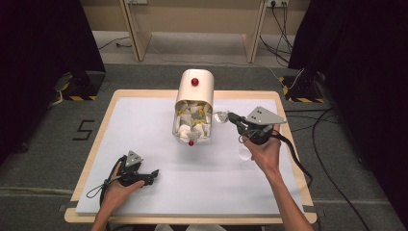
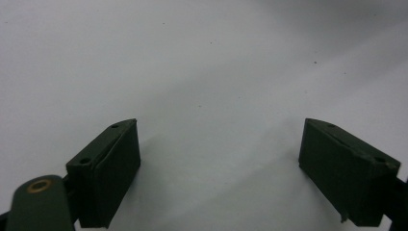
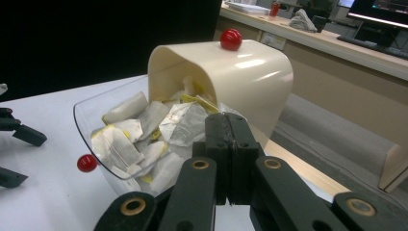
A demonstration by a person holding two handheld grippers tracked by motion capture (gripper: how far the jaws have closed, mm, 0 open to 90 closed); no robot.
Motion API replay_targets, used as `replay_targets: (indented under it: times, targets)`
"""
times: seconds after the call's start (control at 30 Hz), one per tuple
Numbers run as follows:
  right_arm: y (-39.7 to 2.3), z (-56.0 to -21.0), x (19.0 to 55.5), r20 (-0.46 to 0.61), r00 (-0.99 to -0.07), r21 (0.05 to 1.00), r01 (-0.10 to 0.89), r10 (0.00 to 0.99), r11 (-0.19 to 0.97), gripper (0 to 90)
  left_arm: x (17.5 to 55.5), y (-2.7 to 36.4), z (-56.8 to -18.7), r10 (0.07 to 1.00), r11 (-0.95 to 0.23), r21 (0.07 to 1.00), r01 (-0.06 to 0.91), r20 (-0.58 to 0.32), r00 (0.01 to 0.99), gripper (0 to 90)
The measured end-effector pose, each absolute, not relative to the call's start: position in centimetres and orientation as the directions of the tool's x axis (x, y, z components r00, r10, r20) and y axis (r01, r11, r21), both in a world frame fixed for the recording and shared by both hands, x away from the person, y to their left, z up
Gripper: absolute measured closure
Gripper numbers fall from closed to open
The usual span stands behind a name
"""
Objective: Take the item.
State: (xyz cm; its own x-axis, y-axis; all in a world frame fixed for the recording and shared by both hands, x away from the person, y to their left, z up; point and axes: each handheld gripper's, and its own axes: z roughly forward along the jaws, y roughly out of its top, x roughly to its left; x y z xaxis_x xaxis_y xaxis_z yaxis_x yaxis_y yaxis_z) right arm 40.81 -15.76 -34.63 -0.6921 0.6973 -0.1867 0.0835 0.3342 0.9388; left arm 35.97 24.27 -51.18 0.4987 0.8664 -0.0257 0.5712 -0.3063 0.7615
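- Cream dispenser box [image 1: 195, 85] stands at the far middle of the counter [image 1: 144, 144], red knob on top. Its clear drawer [image 1: 192, 126] is pulled out toward the person, full of white and yellow tea bags [image 3: 144, 130], with a small red knob [image 1: 191, 143] on its front.
- Right tongs [image 1: 232, 117] sit just right of the drawer, jaws pressed together. In the high view something pale and crumpled [image 1: 221, 116] shows at the tips, possibly a wrapper; in the right gripper view nothing can be made out between the jaws, so what they hold is uncertain.
- Left tongs [image 1: 153, 173] rest low near the front left, jaws wide apart, nothing between them, bare white surface beneath.
- Likely step: drawing 1 bag from the drawer. To do it well, I would pinch a single corner and lift straight up, clear of the clear wall.
- Room: broad open surface front and left; the right edge of the counter lies near the right hand [image 1: 264, 151], cable trailing over it. The drawer wall could catch the tips.
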Motion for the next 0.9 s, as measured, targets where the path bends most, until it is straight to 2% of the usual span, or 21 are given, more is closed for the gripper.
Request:
replay_targets:
  times: [0.3,0.9]
  targets:
    - [-18.3,-35.1,40.2,-0.171,-0.664,0.941,0.109,0.728,0.320,89.8,36.0,24.3,-51.2,0.866,-0.306,0.762,0.571,-0.025,0.499,13.7]
    - [-20.6,-36.0,39.2,-0.150,-0.641,0.942,0.139,0.753,0.306,89.8,36.0,24.3,-51.2,0.867,-0.304,0.762,0.572,-0.027,0.498,13.7]
